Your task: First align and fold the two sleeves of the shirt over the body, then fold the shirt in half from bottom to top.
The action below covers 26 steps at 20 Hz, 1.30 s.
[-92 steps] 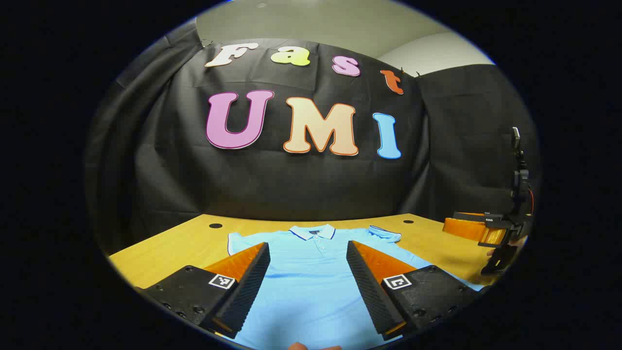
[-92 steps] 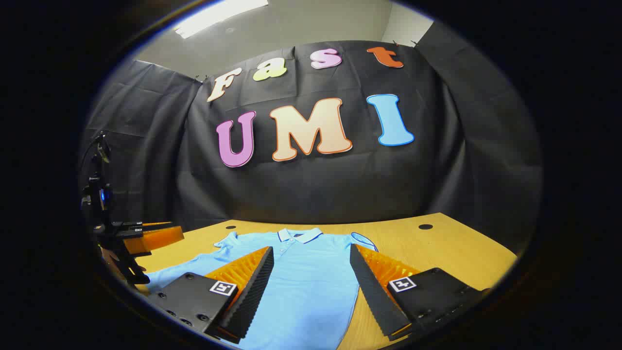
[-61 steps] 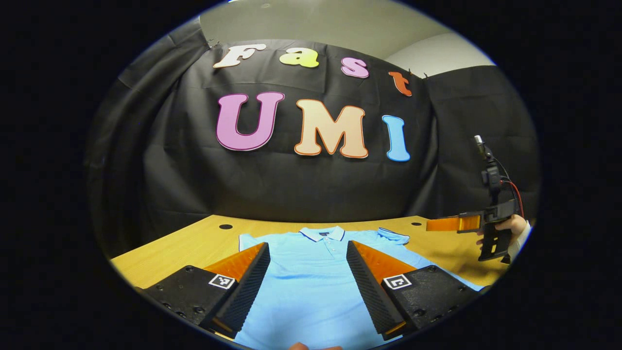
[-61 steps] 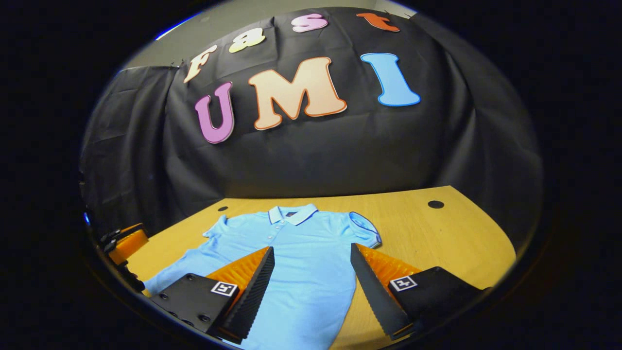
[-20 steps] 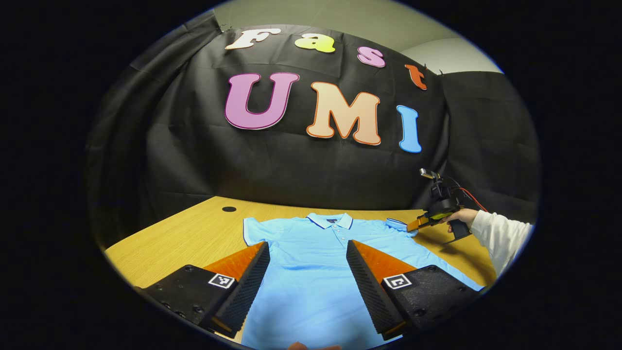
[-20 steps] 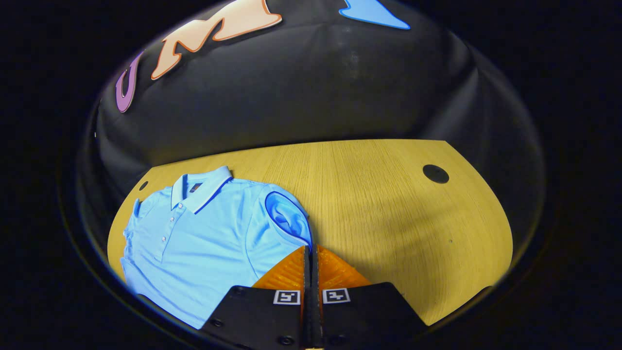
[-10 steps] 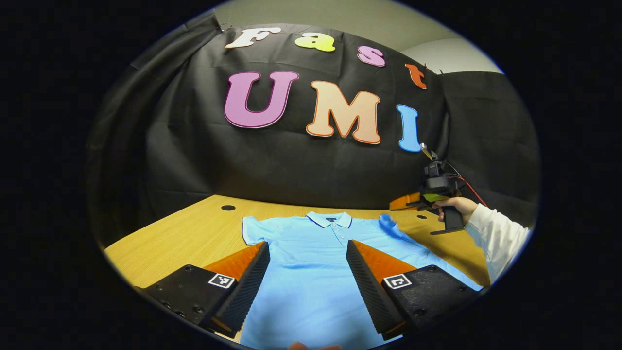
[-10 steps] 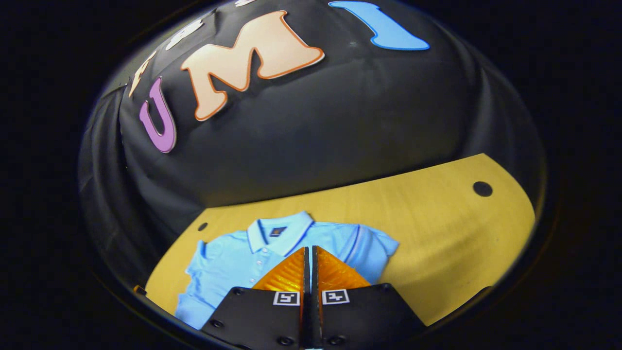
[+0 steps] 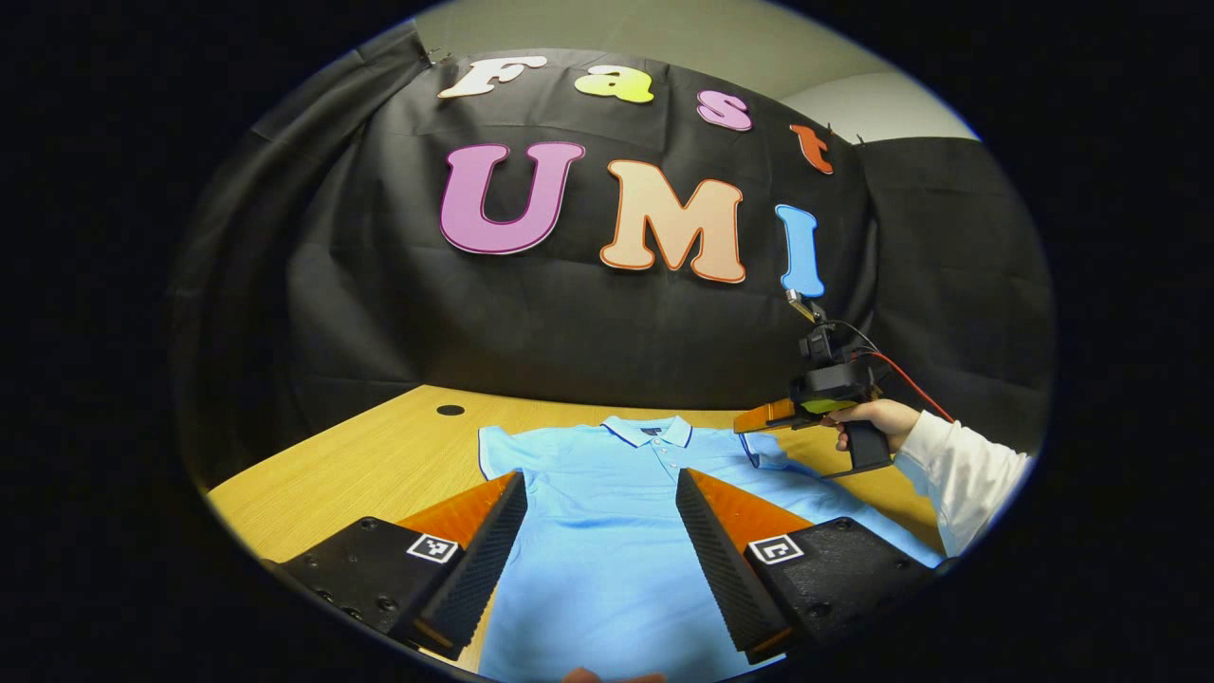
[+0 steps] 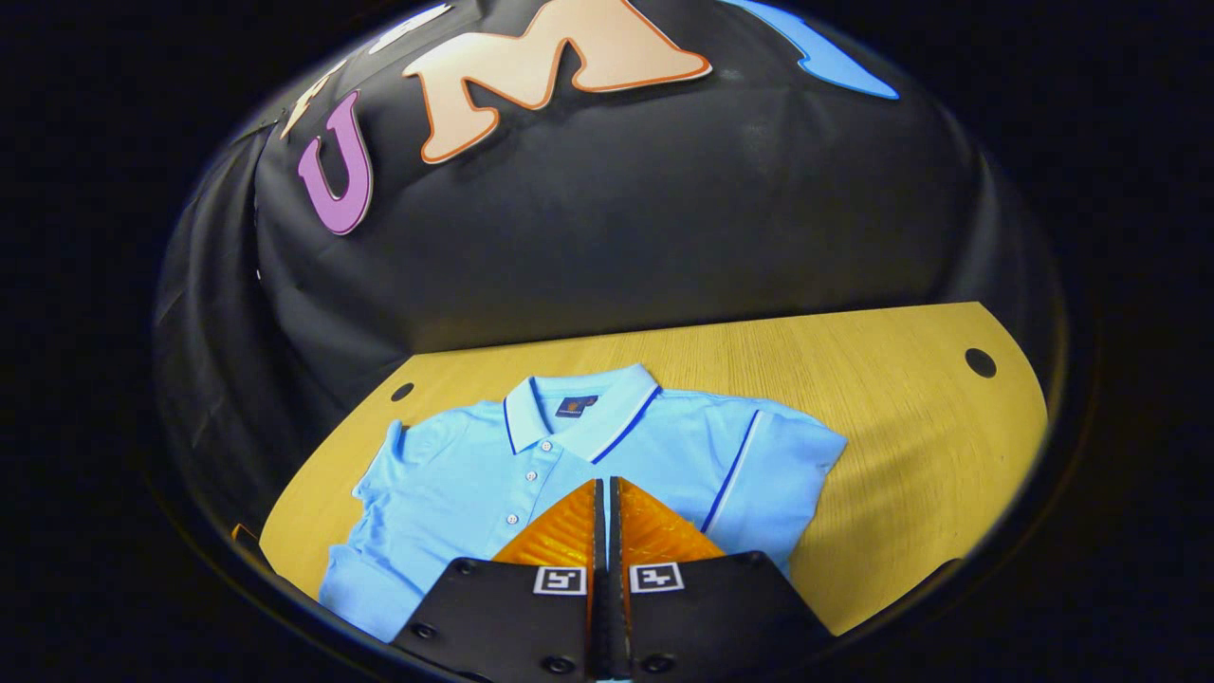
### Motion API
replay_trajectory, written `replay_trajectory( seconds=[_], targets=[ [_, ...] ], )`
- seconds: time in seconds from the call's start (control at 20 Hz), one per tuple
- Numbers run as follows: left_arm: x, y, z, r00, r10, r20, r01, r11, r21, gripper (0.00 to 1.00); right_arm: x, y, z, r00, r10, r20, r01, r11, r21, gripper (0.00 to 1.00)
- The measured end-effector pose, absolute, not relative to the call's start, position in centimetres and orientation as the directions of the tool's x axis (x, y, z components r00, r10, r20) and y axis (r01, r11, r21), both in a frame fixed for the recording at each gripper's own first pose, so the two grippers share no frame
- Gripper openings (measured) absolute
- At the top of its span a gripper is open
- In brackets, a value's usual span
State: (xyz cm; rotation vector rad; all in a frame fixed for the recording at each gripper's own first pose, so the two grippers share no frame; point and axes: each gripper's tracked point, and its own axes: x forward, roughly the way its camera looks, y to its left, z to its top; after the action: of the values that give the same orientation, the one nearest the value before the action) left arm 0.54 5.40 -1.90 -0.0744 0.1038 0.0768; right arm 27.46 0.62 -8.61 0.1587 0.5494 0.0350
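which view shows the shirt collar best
Right gripper view: the collar sits near the middle, seen from above, open with its placket buttons clear. Left gripper view shows the collar small, far off and edge-on.

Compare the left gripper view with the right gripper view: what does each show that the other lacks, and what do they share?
Left gripper view: the open left gripper over the light blue polo shirt, and a hand in a white sleeve holding the right gripper by the shirt's shoulder. Right gripper view: that gripper shut, with a steep downward look at the dark collar label. Shared: the shirt, the light wooden table, the black cloth wall.
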Motion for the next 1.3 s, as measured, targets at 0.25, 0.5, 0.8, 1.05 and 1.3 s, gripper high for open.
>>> replay_trajectory(
  seconds=[0.25,0.5,0.8,1.05,1.3],
  targets=[
    [1.6,6.6,-2.7,0.987,0.083,-0.14,-0.096,0.991,-0.09,0.94,24.3,2.3,-8.1,0.843,0.15,-0.516,-0.077,0.984,0.161,0.26],
    [4.4,8.9,-3.7,0.969,0.051,-0.242,-0.1,0.976,-0.194,0.94,19.6,4.1,-7.6,0.835,0.235,-0.498,-0.176,0.971,0.163,0.57],
    [9.4,14.6,-3.8,0.946,0.099,-0.308,-0.171,0.961,-0.218,0.94,13.6,3.4,-6.6,0.854,0.254,-0.453,-0.205,0.966,0.155,0.97],
    [14.2,17.4,-5.6,0.901,0.082,-0.425,-0.211,0.94,-0.267,0.93,8.6,2.3,-4.7,0.888,0.239,-0.392,-0.205,0.97,0.128,0.98],
    [17.5,19.7,-11.0,0.804,0.091,-0.588,-0.27,0.936,-0.225,0.94,4.4,1.6,-2.8,0.92,0.213,-0.328,-0.188,0.976,0.108,0.97]
  ],
)
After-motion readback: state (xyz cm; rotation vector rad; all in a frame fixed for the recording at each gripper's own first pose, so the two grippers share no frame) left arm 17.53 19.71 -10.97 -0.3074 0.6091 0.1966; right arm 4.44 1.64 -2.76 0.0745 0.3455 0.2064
